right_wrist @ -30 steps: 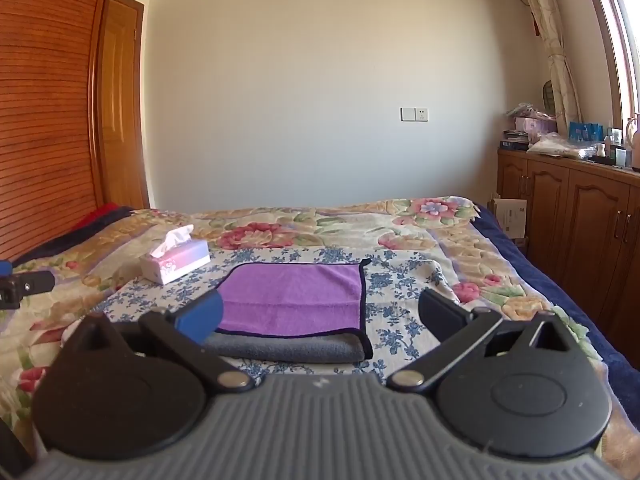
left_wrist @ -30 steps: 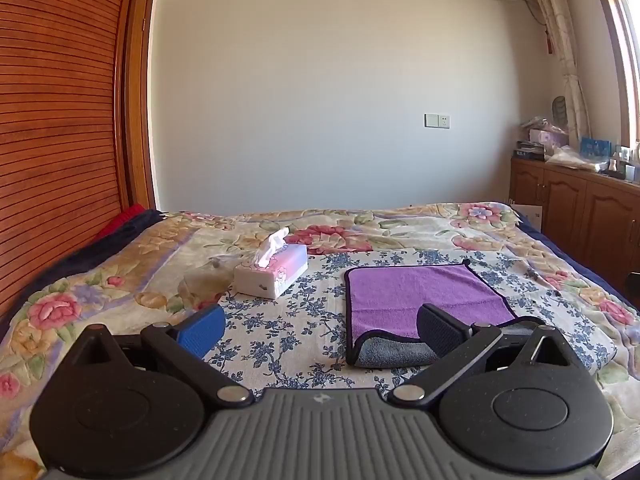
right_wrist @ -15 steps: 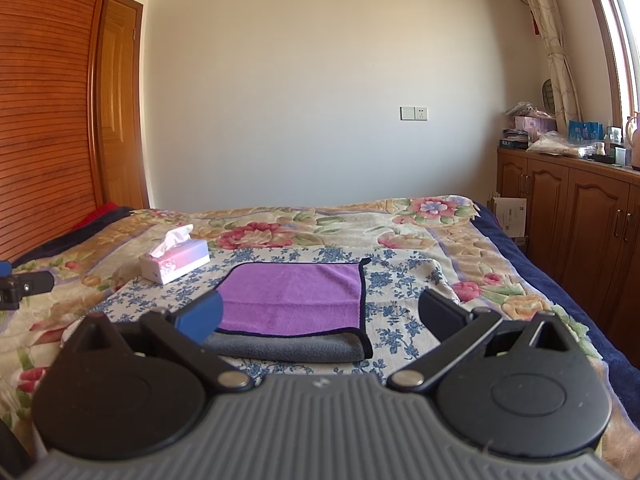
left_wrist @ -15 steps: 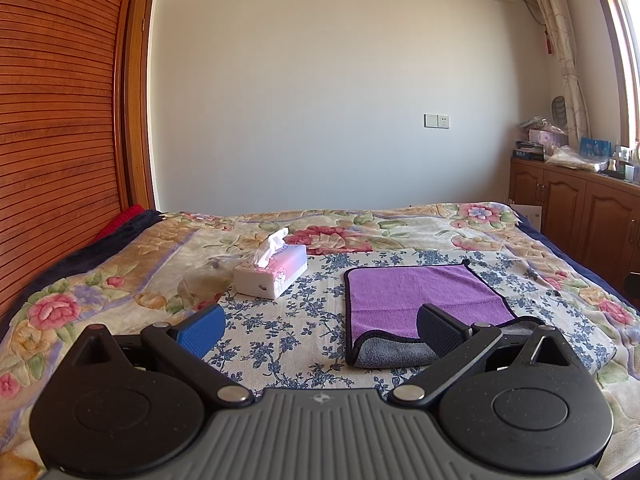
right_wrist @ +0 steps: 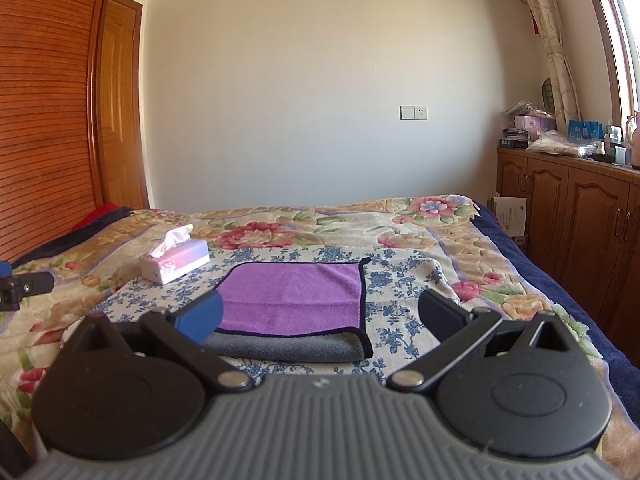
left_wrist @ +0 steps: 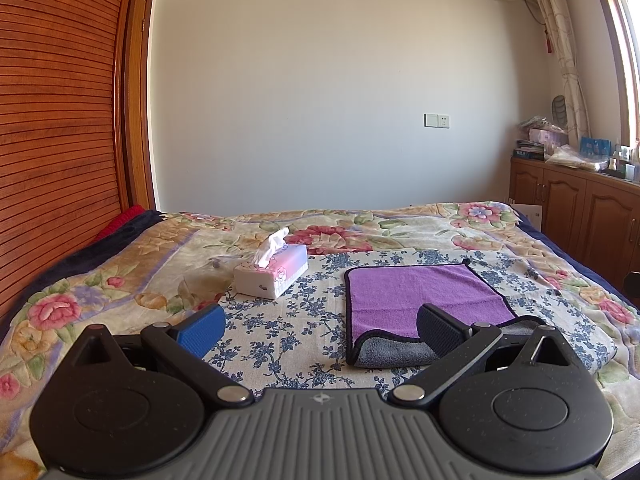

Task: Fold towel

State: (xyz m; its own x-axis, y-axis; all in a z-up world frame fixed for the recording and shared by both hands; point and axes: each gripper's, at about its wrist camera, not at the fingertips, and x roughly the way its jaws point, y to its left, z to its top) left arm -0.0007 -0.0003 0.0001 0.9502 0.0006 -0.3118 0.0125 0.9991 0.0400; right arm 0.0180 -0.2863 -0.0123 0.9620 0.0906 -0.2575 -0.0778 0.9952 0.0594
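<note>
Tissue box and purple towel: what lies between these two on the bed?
Only bare blue-flowered cloth separates the tissue box from the purple towel; they do not touch. The left wrist view shows this best.

Tissue box (left_wrist: 271, 274) on floral bedspread (left_wrist: 400, 228), wooden cabinets (right_wrist: 568, 208) right, wall socket (left_wrist: 436, 121)

My bed (left_wrist: 472, 224) wears a floral quilt, with a blue-flowered white cloth (left_wrist: 280, 320) spread over its middle. On that cloth, at my left claw's one o'clock, lies the purple towel (left_wrist: 420, 292), near edge rolled to show grey. At eleven o'clock sits a tissue box (left_wrist: 272, 274), well apart from the towel.
</note>
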